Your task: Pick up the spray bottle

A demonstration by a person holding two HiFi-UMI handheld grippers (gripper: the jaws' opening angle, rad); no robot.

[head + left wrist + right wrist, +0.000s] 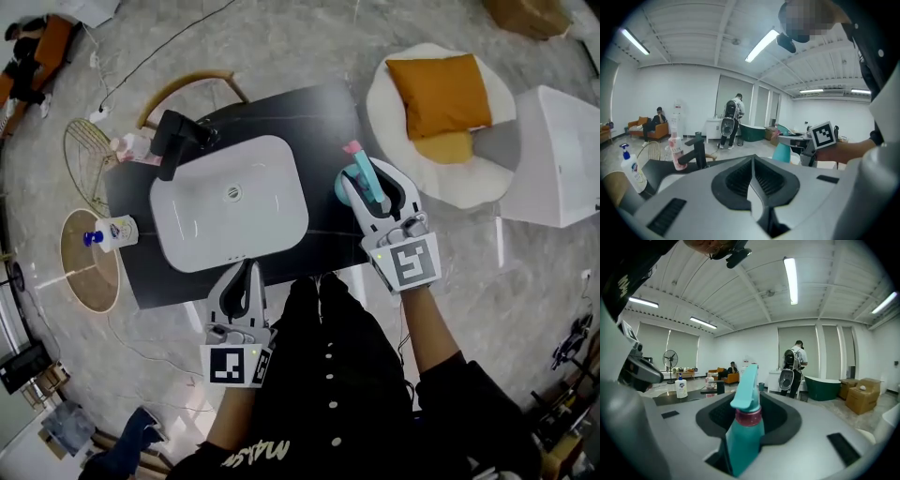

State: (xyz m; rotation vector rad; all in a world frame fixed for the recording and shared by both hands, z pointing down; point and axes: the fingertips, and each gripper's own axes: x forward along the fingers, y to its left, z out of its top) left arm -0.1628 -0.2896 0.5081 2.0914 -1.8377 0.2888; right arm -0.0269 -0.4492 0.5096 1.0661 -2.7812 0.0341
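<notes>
Teal with a pink collar, the spray bottle (745,432) stands upright between the jaws of the right gripper (364,176), which pinch its neck just below the trigger head, over the right end of the black table (319,108) beside the white basin (230,202). The left gripper (246,269) hangs at the table's near edge with its jaws pressed together on nothing. Across the basin stand a black faucet (178,141) and a pink bottle (131,146).
</notes>
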